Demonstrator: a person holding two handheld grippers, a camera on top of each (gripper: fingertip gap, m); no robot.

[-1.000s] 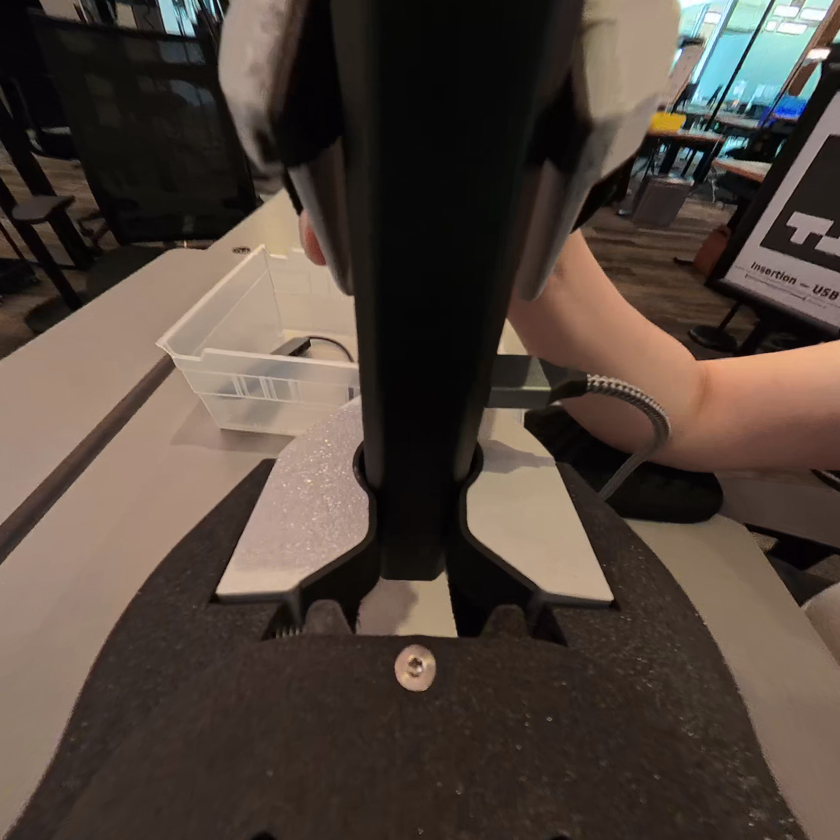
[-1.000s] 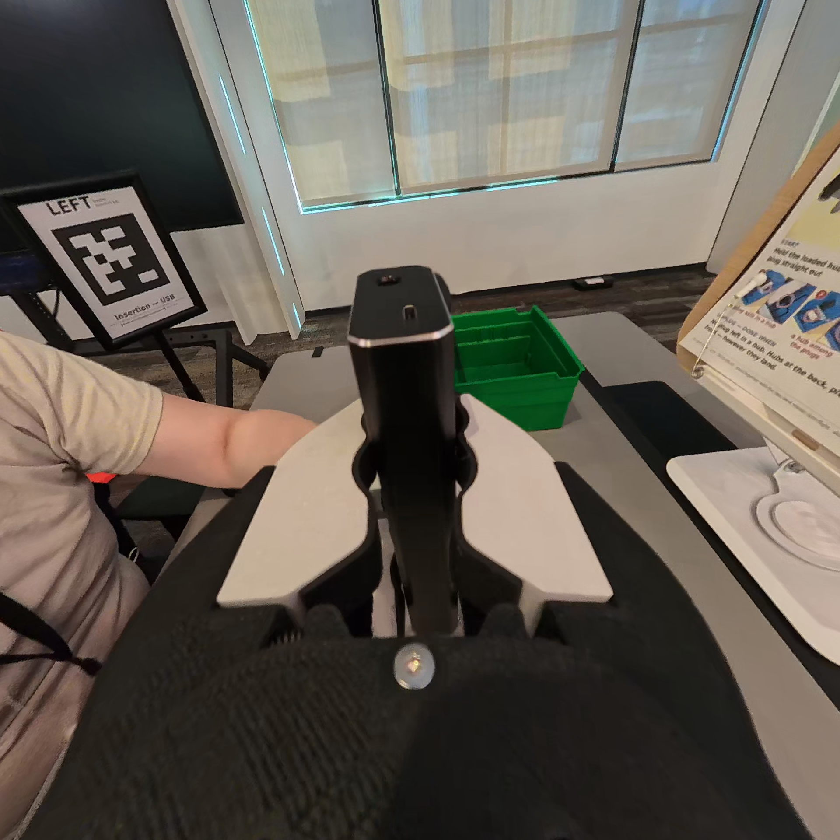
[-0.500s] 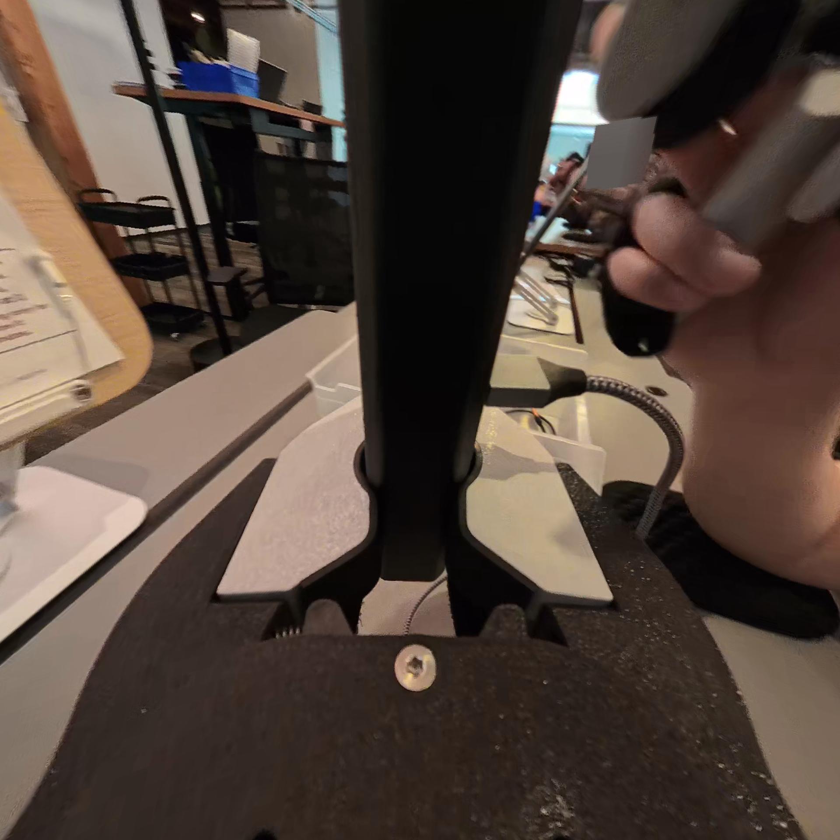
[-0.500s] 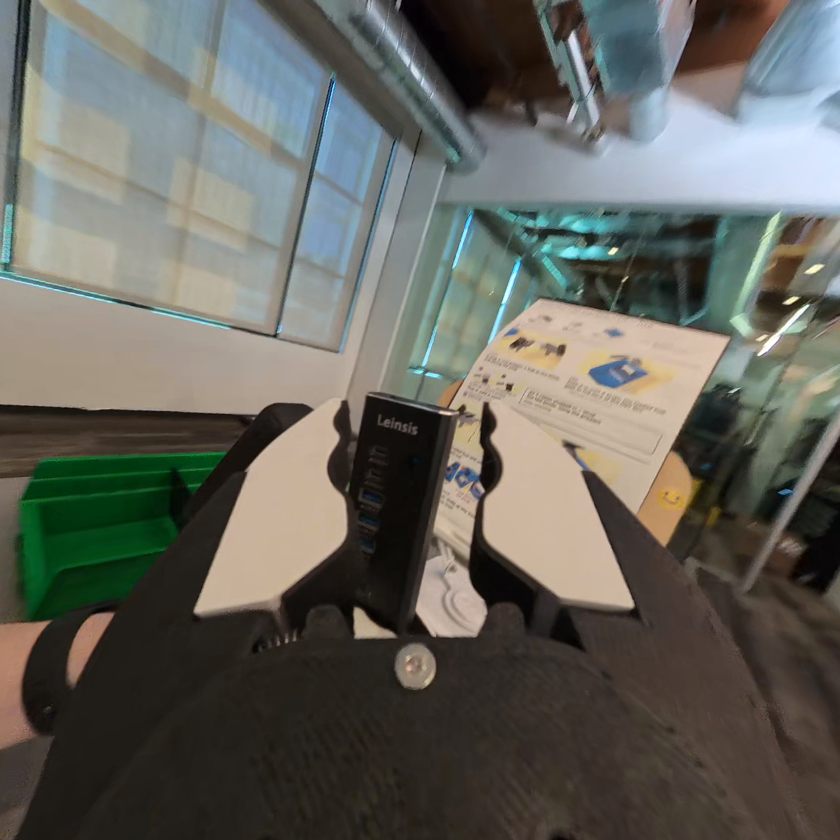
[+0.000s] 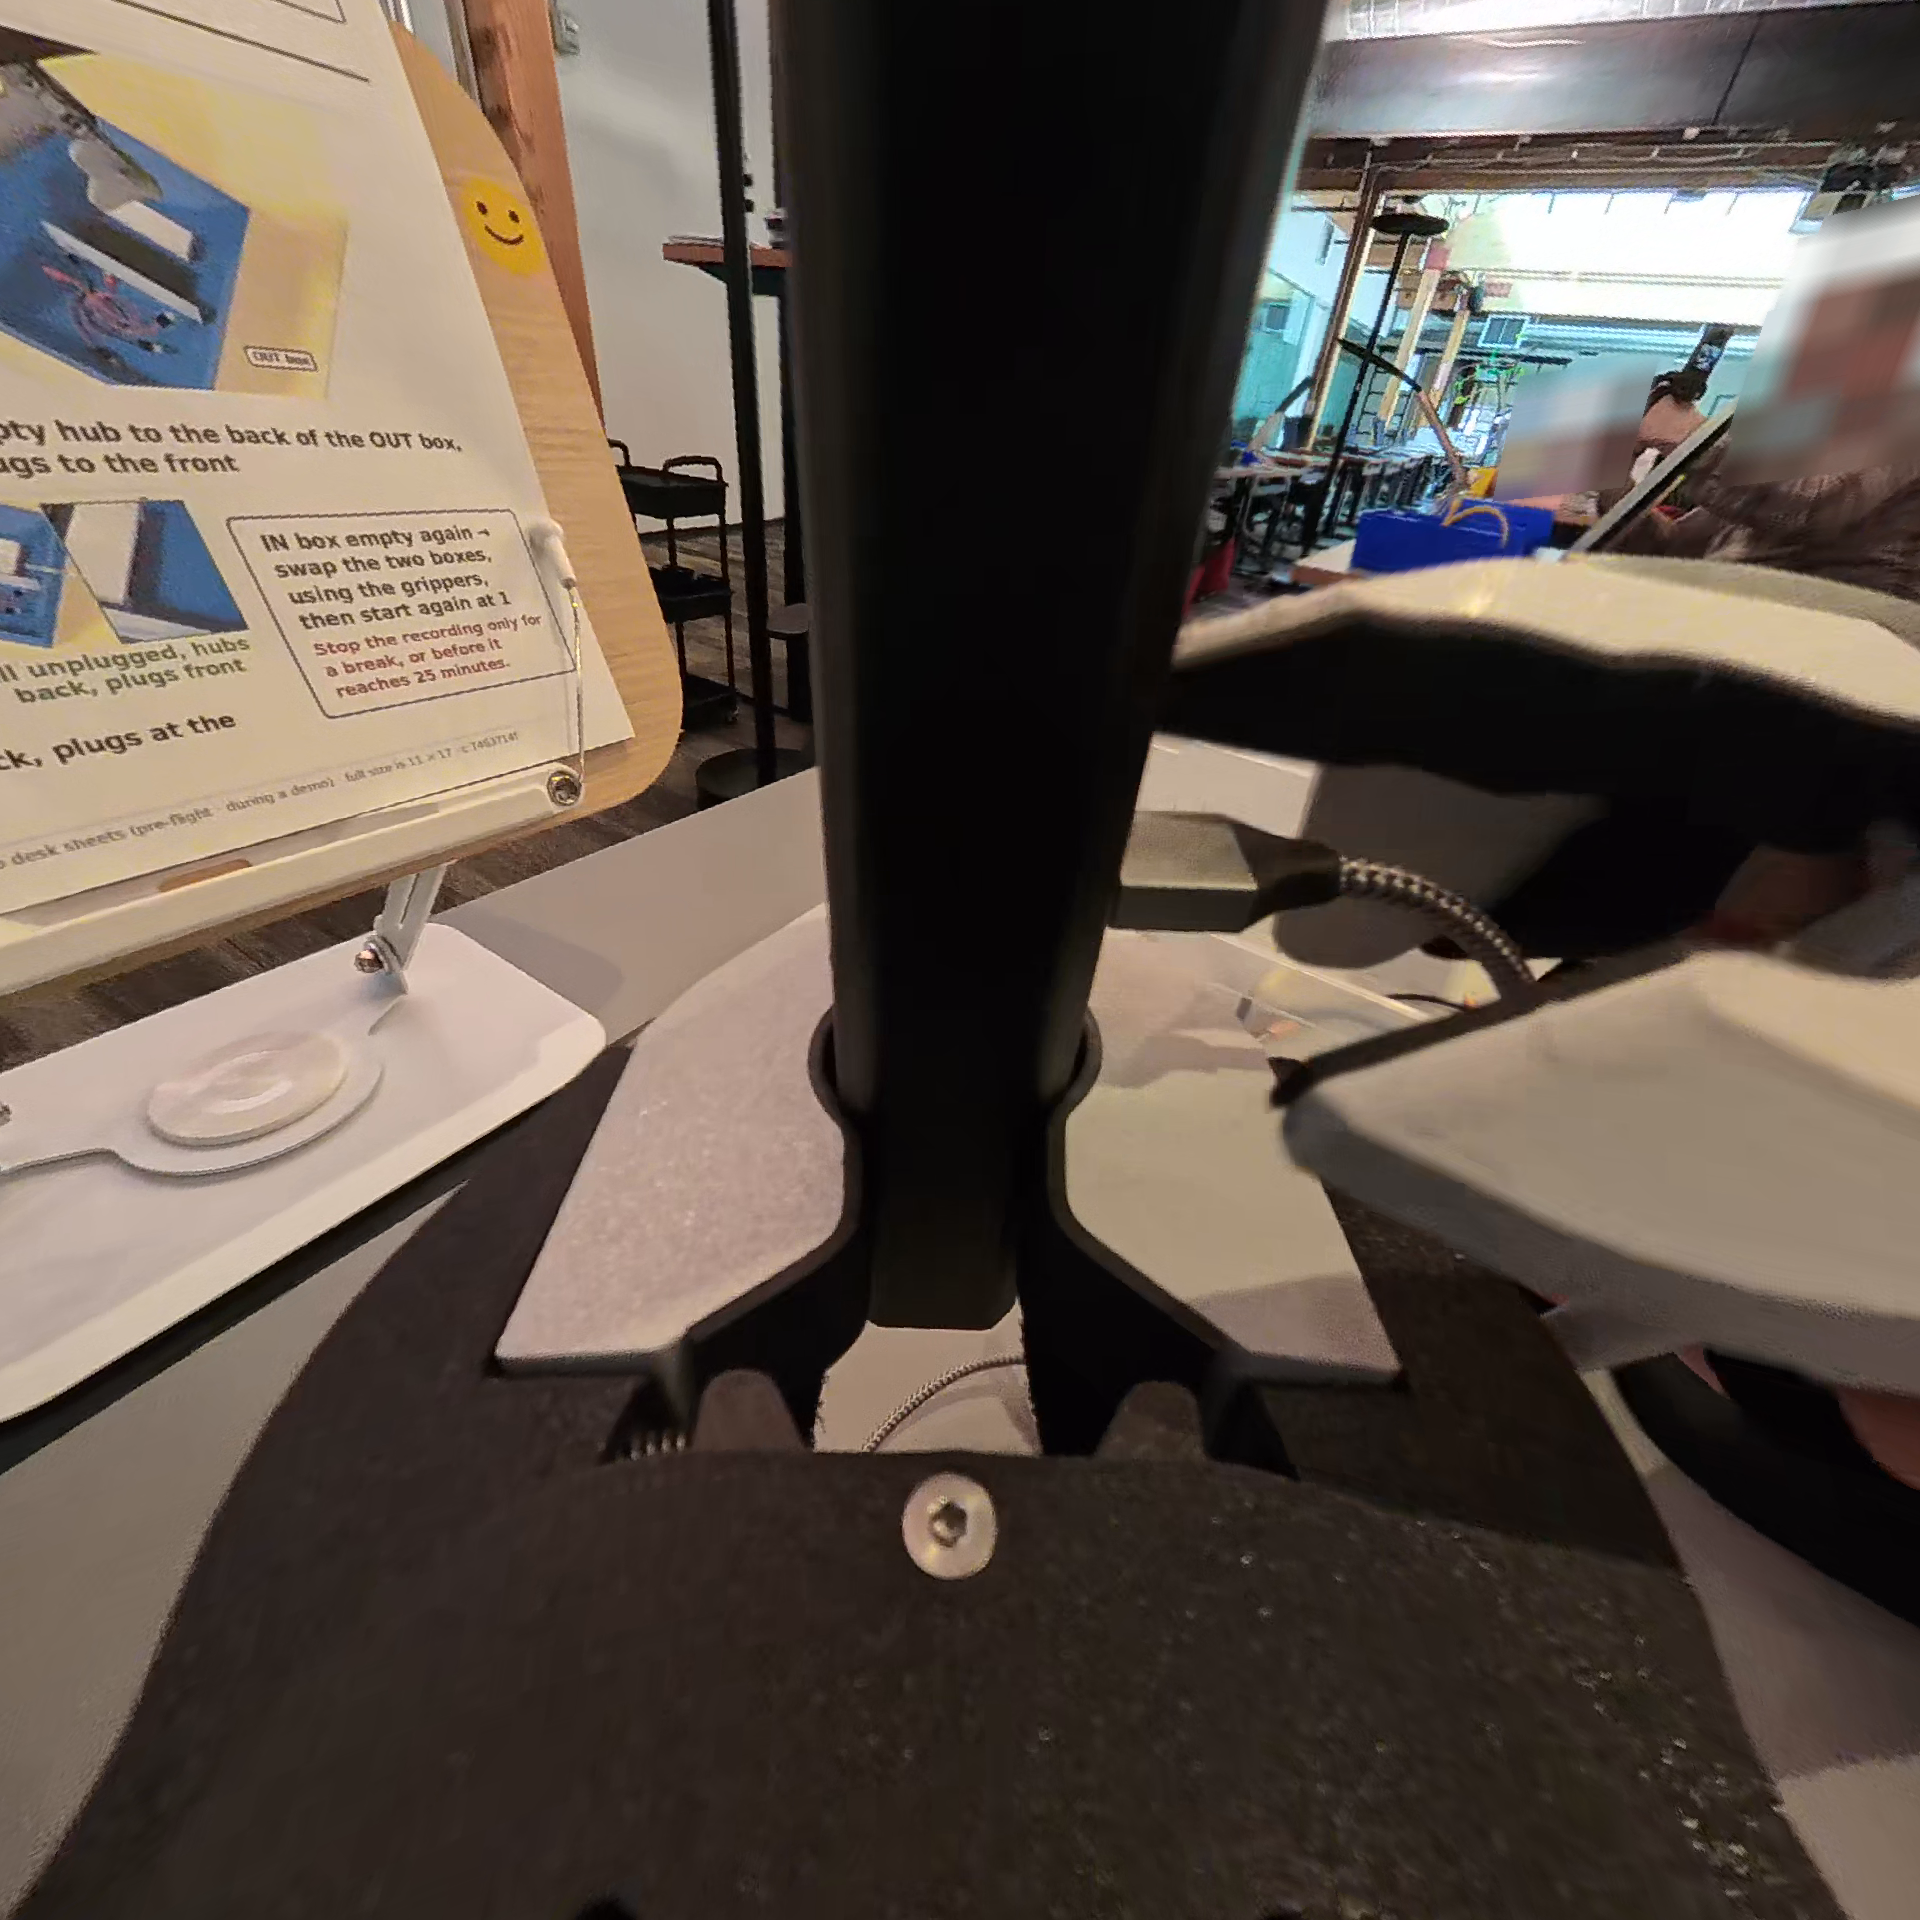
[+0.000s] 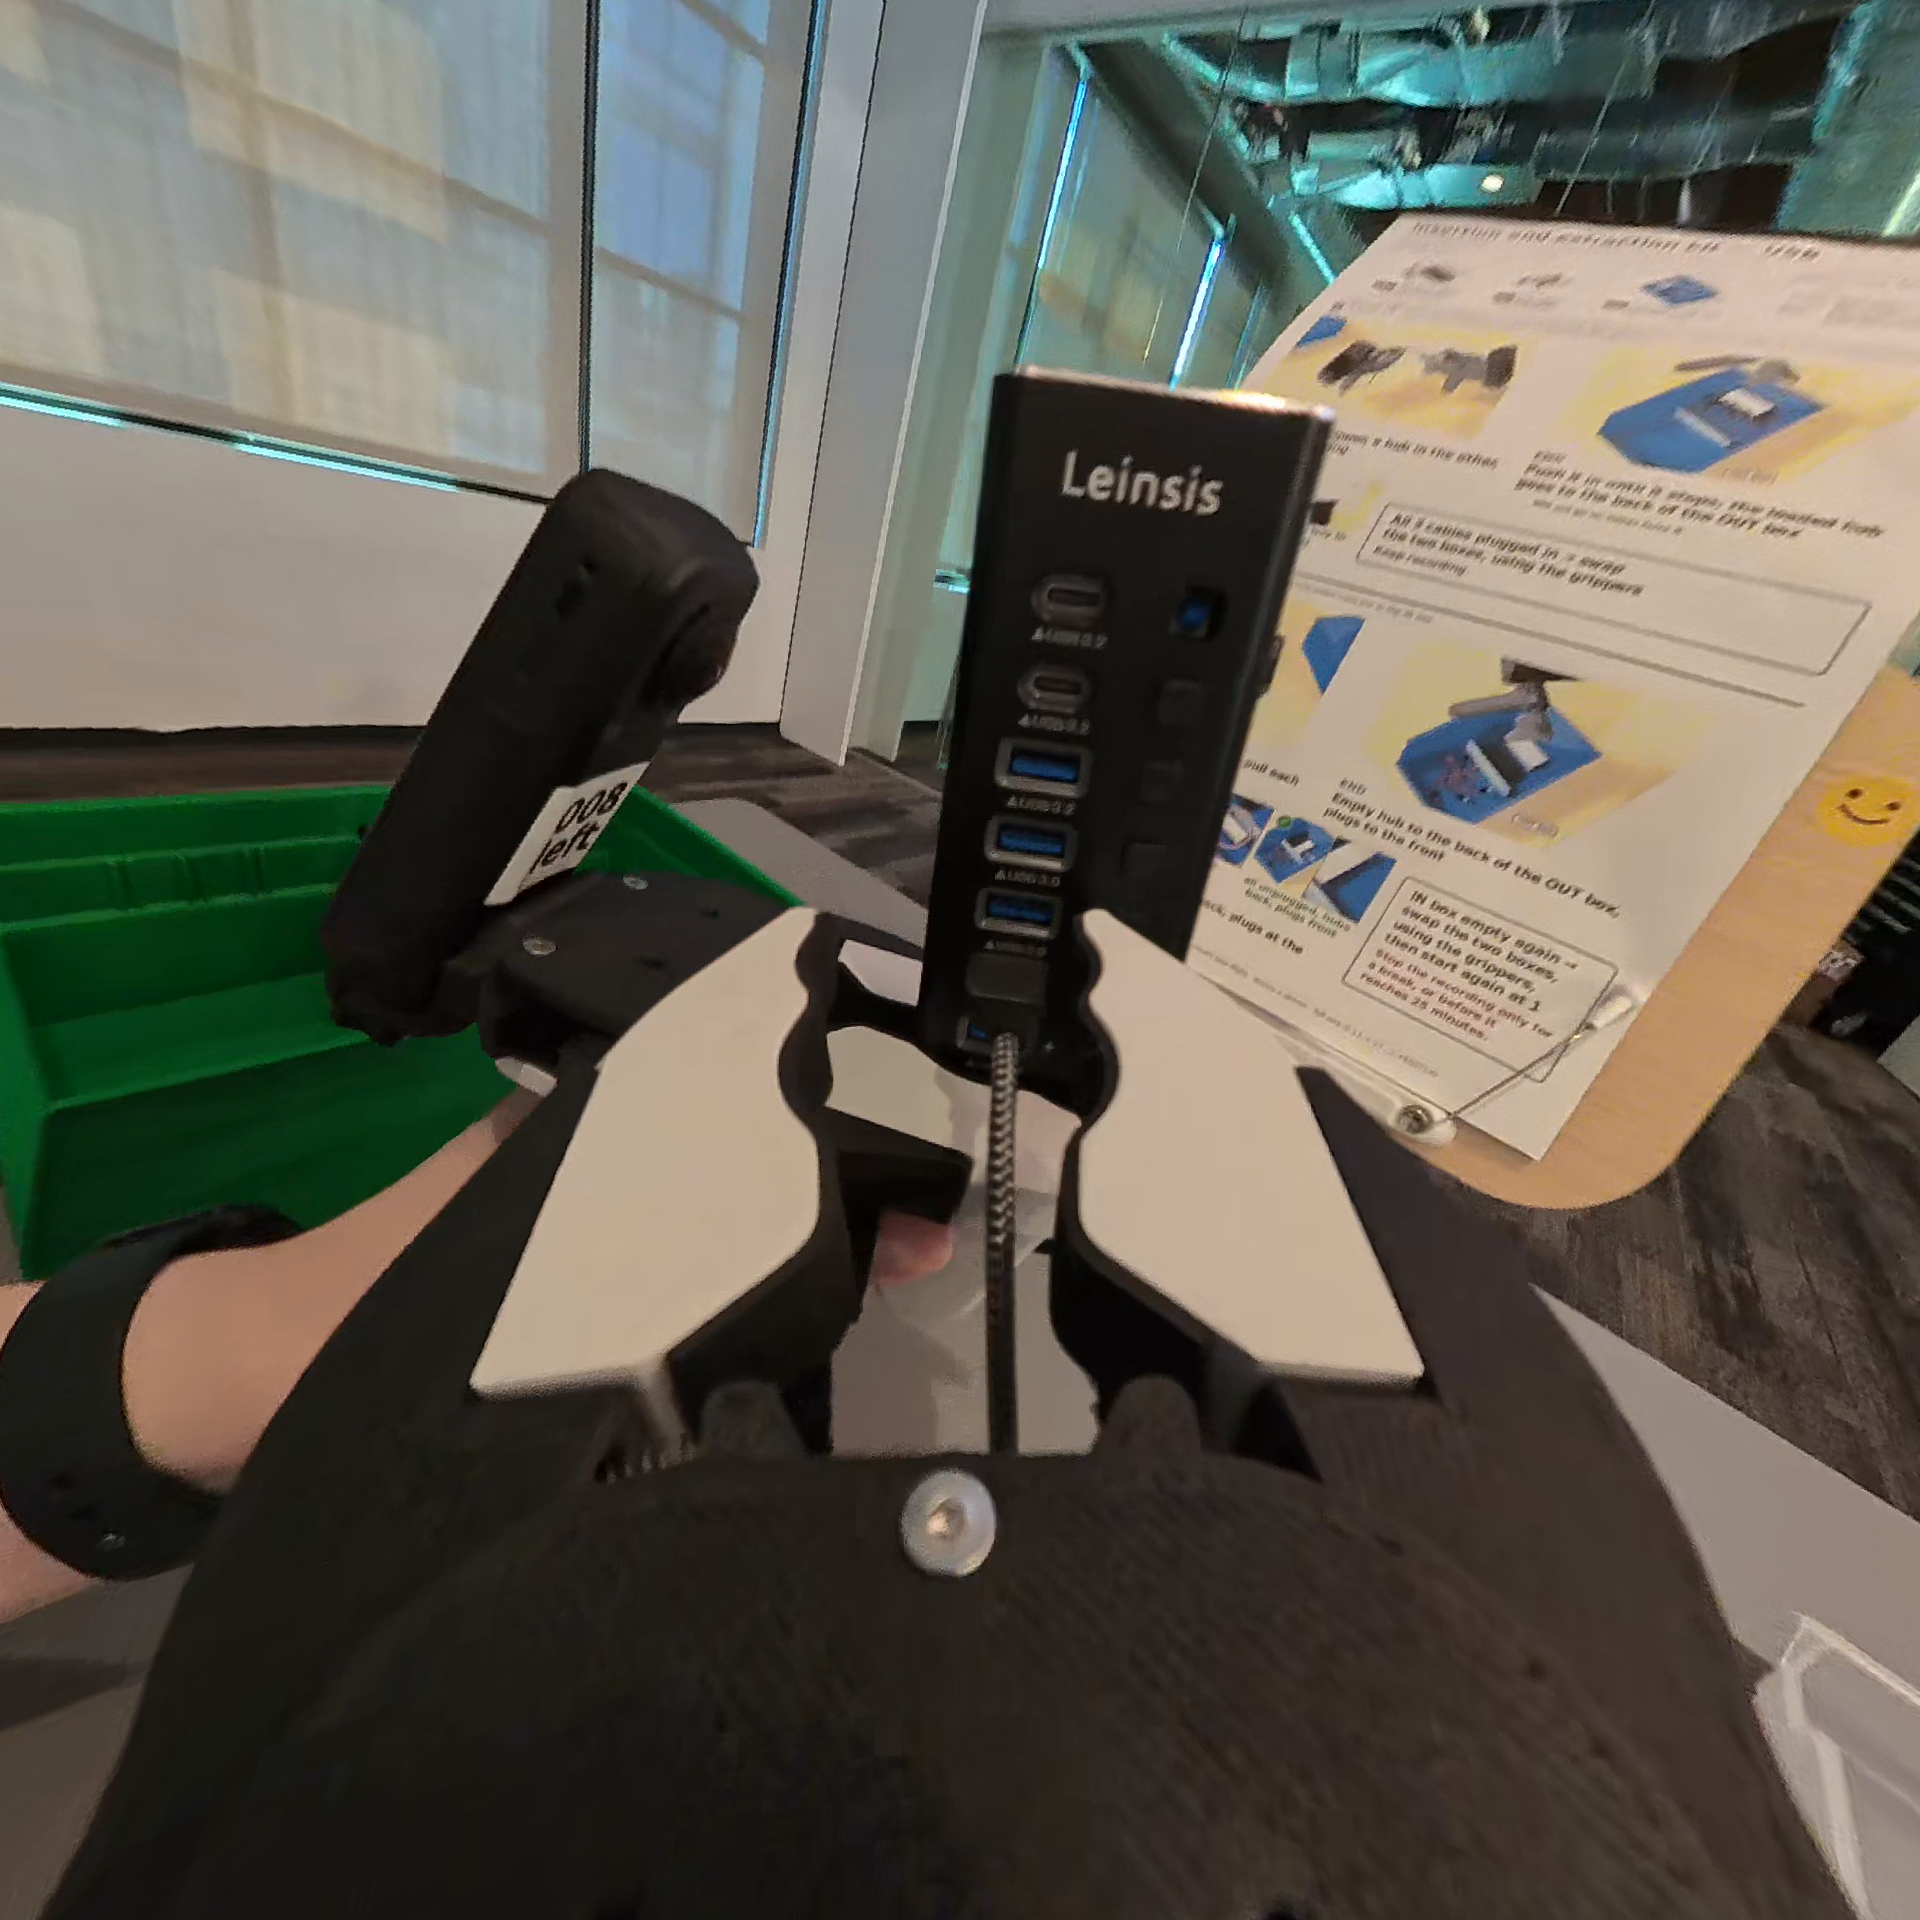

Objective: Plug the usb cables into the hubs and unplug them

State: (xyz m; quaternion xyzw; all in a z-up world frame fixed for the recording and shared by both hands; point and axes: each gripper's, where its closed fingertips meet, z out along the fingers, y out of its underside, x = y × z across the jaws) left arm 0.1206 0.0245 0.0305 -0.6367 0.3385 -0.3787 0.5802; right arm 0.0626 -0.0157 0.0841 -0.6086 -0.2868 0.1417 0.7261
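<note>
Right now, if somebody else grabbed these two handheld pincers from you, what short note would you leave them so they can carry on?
Left gripper: shut on the black hub, holding it upright.
Right gripper: open, straddling the plug, not gripping it.
Things: the braided cable runs back from the plug, which is seated in a low port. The green bin lies at the left of the right wrist view.
Done: one cable plugged in.
Left: probably close on the plug and pull it straight out. The upper ports look empty.

A black USB hub (image 6: 1122,665) with blue ports fills centre frame; its cable (image 6: 1001,1164) is braided black-and-white. A green bin (image 6: 156,987) sits left, on the grey worktop (image 5: 665,894).
</note>
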